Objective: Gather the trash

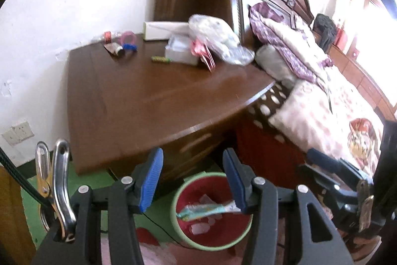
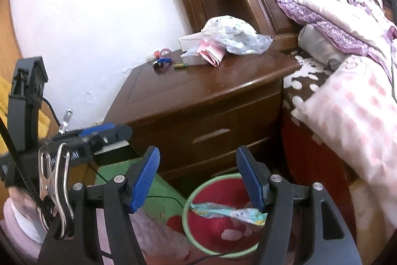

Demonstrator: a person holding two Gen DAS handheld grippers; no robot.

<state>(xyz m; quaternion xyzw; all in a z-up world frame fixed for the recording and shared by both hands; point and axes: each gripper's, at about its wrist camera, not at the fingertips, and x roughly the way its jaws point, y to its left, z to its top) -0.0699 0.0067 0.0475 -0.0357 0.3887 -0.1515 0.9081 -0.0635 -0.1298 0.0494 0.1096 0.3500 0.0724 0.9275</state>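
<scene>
Both grippers hung low in front of the brown wooden bedside worktop (image 2: 198, 88), pointing down and forward. The left gripper (image 1: 192, 181) had its blue fingers (image 1: 150, 180) set apart at a middle width, with nothing between them. The right gripper (image 2: 197, 181) had its blue fingers (image 2: 145, 181) a bit wider, and they were empty too.

Right under both grippers stood the round red bin with the green rim (image 1: 173, 222) on the floor, close to the front of the worktop. A long crumpled wrapper in pale blue and yellow (image 2: 223, 212) already lay across the bin, with some small pale scraps under it.

The trash that was left looked to be up on the worktop, at its back edge, far from both sets of fingers and higher than them. The biggest piece was a crinkly clear plastic bag with a white lump inside (image 2: 235, 37). It sat near the back right corner, close to the bed, on top of a clear box (image 1: 178, 54) and some pink folded paper (image 2: 213, 55). The bag lay long from left to right along the back edge.

A small green stick-shaped thing (image 1: 161, 58) lay just in front of the box, also pointing left to right. Little odds and ends (image 1: 121, 44) sat in the back left corner.

The bag was ahead and a little to the right of both grippers. I think the right one was the better hand for it, since it was on the bed side.
</scene>
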